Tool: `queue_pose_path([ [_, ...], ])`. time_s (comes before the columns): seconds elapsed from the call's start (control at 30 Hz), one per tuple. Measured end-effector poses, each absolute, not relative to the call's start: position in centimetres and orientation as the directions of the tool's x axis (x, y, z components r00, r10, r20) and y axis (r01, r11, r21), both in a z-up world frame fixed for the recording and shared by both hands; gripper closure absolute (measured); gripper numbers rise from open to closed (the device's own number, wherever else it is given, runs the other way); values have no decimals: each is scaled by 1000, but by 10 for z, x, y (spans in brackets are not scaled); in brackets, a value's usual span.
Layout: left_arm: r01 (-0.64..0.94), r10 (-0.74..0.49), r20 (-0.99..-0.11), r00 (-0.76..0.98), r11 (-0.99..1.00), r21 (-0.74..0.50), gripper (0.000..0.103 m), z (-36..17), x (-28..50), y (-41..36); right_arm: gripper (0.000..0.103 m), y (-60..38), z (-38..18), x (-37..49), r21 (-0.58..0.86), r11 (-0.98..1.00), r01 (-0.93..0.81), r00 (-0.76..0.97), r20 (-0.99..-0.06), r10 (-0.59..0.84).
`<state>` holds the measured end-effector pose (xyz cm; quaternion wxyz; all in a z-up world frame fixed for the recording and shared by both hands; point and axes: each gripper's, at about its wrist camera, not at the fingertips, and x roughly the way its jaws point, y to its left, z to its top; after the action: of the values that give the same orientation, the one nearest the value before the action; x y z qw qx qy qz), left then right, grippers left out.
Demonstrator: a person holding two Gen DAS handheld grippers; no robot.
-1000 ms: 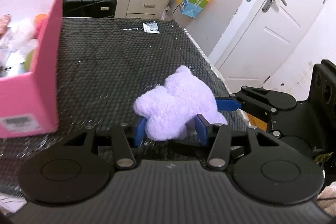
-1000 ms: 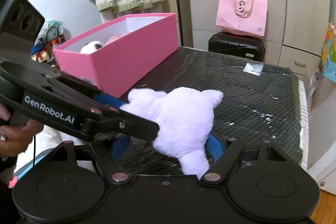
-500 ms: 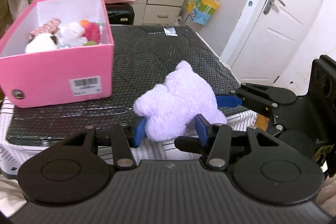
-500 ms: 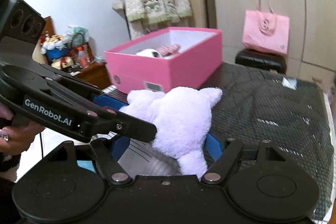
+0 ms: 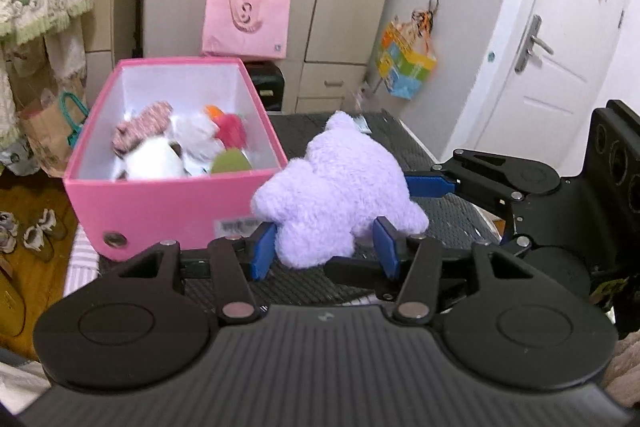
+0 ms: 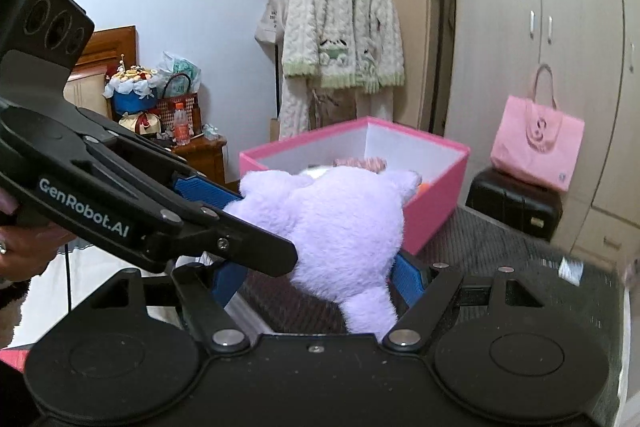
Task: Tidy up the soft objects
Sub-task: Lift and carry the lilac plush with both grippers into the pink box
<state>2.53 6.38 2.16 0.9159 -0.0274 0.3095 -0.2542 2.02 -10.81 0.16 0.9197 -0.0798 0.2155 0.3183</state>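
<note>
Lilac fluffy plush toy (image 5: 336, 195) clamped between both grippers, left (image 5: 324, 247) and right (image 6: 316, 275). Open pink cardboard box (image 5: 160, 203) lies just beyond, far left of the toy.

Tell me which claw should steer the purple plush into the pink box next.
Left, probably. Both claws grip the purple plush, but in the left wrist view the left claw faces the open pink box with the toys inside visible. The right claw holds the far side.

One purple plush toy (image 5: 336, 195), one pink box (image 5: 160, 203), two claws (image 5: 324, 251), one pink bag (image 5: 245, 23)
</note>
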Motion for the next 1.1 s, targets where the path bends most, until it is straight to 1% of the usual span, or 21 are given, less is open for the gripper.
queue_pose_path([
  [0.23,420,-457,-511,728,887,-195,51,40,63,89,23,-80,21,59,-38,782,-622,719,-423,552],
  [0.4,416,-471,-513,718,881,-227,50,42,103,100,23,-60,28,95,-65,784,-617,722,-444,531],
  [0.47,413,-478,-524,705,877,-245,50,41,123,104,23,-51,28,109,-108,782,-614,728,-462,507],
  [0.57,415,-470,-556,685,880,-233,49,36,149,106,22,-43,24,134,-172,765,-620,729,-487,481],
  [0.67,404,-454,-579,677,887,-223,49,32,173,106,22,-40,19,160,-165,759,-630,718,-496,488],
  [0.83,362,-417,-608,676,906,-219,49,32,206,107,22,-39,14,202,-101,750,-654,678,-518,522],
  [1.03,312,-385,-638,667,922,-229,48,23,247,110,22,-32,9,236,-125,730,-672,664,-539,519],
  [1.1,290,-384,-657,649,923,-252,48,15,262,112,22,-29,5,250,-108,726,-679,642,-567,516],
])
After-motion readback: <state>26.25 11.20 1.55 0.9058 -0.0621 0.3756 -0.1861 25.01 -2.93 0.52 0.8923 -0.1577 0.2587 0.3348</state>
